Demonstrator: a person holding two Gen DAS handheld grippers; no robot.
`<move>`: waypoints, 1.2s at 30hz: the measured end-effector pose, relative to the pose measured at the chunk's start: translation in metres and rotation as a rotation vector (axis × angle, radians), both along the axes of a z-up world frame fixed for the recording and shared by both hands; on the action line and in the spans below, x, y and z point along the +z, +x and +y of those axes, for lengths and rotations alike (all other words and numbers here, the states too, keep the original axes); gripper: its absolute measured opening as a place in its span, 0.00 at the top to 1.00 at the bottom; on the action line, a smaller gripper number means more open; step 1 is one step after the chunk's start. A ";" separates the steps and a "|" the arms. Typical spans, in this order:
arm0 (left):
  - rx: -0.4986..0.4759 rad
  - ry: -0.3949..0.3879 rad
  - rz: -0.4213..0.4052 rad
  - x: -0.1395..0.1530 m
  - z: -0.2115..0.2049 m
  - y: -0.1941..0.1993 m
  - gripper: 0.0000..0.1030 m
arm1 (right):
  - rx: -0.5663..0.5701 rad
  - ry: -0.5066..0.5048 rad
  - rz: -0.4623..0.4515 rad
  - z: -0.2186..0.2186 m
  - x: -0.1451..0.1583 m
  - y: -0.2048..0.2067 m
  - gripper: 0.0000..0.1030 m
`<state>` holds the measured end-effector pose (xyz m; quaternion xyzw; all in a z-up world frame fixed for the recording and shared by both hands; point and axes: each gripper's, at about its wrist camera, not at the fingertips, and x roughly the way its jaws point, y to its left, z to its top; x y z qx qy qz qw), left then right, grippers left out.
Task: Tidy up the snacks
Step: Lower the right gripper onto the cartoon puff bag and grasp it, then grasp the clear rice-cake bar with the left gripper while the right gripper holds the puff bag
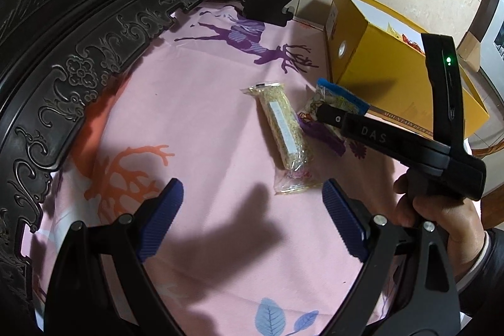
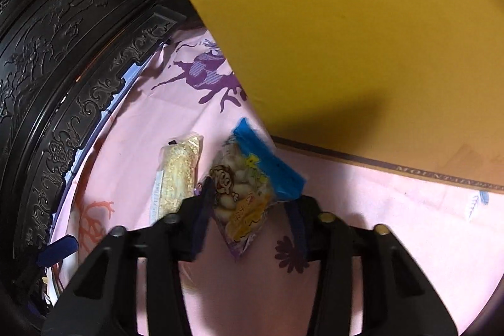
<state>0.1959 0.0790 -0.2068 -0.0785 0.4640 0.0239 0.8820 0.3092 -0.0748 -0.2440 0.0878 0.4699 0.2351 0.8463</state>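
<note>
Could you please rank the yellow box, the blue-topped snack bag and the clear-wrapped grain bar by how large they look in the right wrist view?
1. yellow box, by far the largest.
2. and 3. blue-topped snack bag and grain bar: they look alike in size, and the bag sits nearer the camera, so I would not rank them.

Left tool [image 1: 252, 210] wide open, empty, above pink cloth [image 1: 195, 115]. Clear grain-bar packet [image 1: 283, 134] lies ahead. Right tool [image 1: 327, 112] tip at blue-topped snack bag [image 1: 343, 93], beside yellow box [image 1: 387, 74].
</note>
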 end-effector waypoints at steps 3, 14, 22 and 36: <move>-0.003 0.002 0.001 -0.002 -0.003 0.003 0.11 | -0.008 0.008 0.011 -0.006 -0.001 0.001 0.74; 0.023 -0.022 -0.014 -0.007 -0.013 0.049 0.11 | -0.034 0.055 0.059 -0.043 0.000 -0.034 0.81; -0.003 0.020 0.027 -0.024 -0.037 0.077 0.12 | -0.094 0.077 0.100 -0.092 -0.003 -0.071 0.81; 0.014 0.098 0.084 -0.040 -0.048 0.090 0.31 | -0.118 0.080 0.091 -0.100 -0.004 -0.085 0.80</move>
